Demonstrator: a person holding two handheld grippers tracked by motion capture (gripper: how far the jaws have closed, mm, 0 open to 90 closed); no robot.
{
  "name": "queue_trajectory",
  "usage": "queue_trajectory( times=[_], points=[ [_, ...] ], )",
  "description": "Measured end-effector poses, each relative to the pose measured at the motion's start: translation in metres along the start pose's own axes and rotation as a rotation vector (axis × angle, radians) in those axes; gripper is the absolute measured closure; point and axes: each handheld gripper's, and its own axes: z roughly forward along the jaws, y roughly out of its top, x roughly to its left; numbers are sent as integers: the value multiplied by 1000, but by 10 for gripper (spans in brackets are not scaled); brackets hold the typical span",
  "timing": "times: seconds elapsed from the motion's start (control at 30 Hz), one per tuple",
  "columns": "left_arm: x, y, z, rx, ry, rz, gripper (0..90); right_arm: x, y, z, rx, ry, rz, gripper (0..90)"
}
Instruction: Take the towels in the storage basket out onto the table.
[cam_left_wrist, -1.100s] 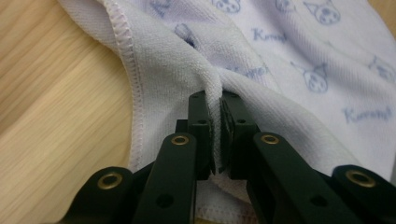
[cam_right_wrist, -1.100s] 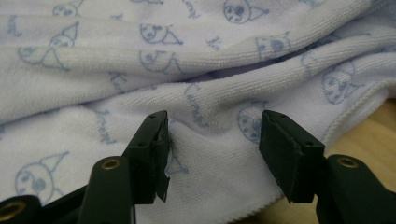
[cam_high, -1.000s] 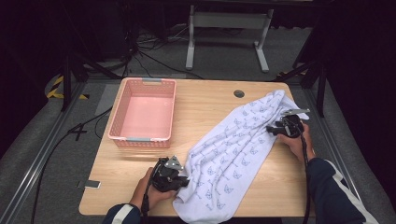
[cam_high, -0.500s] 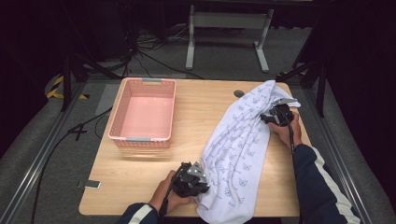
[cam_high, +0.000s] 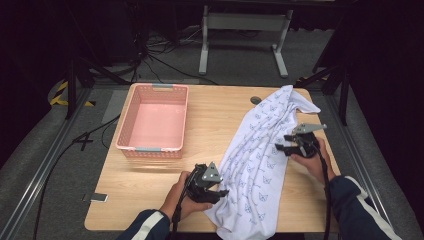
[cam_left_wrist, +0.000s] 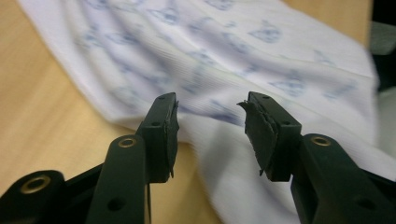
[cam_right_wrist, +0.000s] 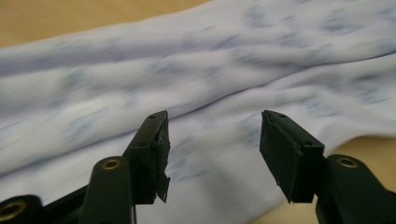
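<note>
High view: a wooden desk (cam_high: 220, 125) is seen with a pink basket (cam_high: 154, 122) on its left half and a white cloth (cam_high: 265, 160) with a small blue print laid out on its right half. The cloth is stretched in a long band from the far right corner of the desk down to the near edge, where its end hangs slightly over. The basket is set well apart from the cloth.

The left tongs (cam_high: 216, 192) are held by the left hand (cam_high: 179, 197) at the near edge of the desk, just beside the cloth's lower left border. In the left gripper view the left tongs (cam_left_wrist: 210, 126) are seen wide apart, with nothing gripped between them and the cloth's edge lying just ahead.

The right tongs (cam_high: 282, 145) are held by the right hand (cam_high: 311, 160) at the cloth's right side, partway up its length. In the right gripper view the right tongs (cam_right_wrist: 215, 144) are also spread wide over the cloth, with no fabric pinched.

A small flat object (cam_high: 98, 197) is seen at the desk's near left corner.
</note>
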Motion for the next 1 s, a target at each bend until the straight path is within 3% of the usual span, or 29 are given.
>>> queue_trajectory(
  times=[0.1, 0.13, 0.23, 0.3, 0.37, 0.4, 0.53, 0.57, 0.7, 0.77, 0.8, 0.83, 0.9, 1.0],
  points=[
    [18, 11, 19, 29, 26, -1, 556, 26, -17, -6, 42, 54, -62, 459],
    [23, 14, 27, 36, 30, 0, 595, 33, -25, -7, 72, 48, -79, 484],
    [33, 21, 47, 79, 99, 30, 607, 34, -34, -7, 110, 46, -80, 477],
    [39, 22, 55, 97, 73, 9, 632, 29, -39, -12, 110, 54, -35, 475],
    [40, 21, 55, 93, 66, 20, 665, 25, -44, -17, 114, 47, -16, 475],
    [39, 20, 51, 117, 66, 20, 703, 22, -49, -23, 121, 22, -9, 475],
    [34, 12, 42, 139, 51, 7, 744, 18, -59, -37, 140, -7, 22, 475],
    [26, 3, 34, 133, 45, -1, 745, 16, -68, -46, 148, -22, 42, 476],
    [14, -14, 19, 127, 29, -10, 739, 16, -79, -61, 173, -14, 41, 475],
    [2, -22, 10, 143, -18, -9, 706, 17, -83, -67, 189, -7, 38, 474],
    [-10, -27, 4, 159, -58, 5, 688, 15, -86, -73, 212, 16, 51, 476],
    [-17, -29, 2, 160, -92, 14, 679, 13, -87, -75, 212, 31, 62, 488],
    [-21, -29, 1, 162, -104, 20, 661, 9, -88, -78, 211, 33, 85, 499],
    [-14, -15, 1, 99, -86, 3, 546, -1, -80, -86, 123, -31, 102, 520]
  ],
)
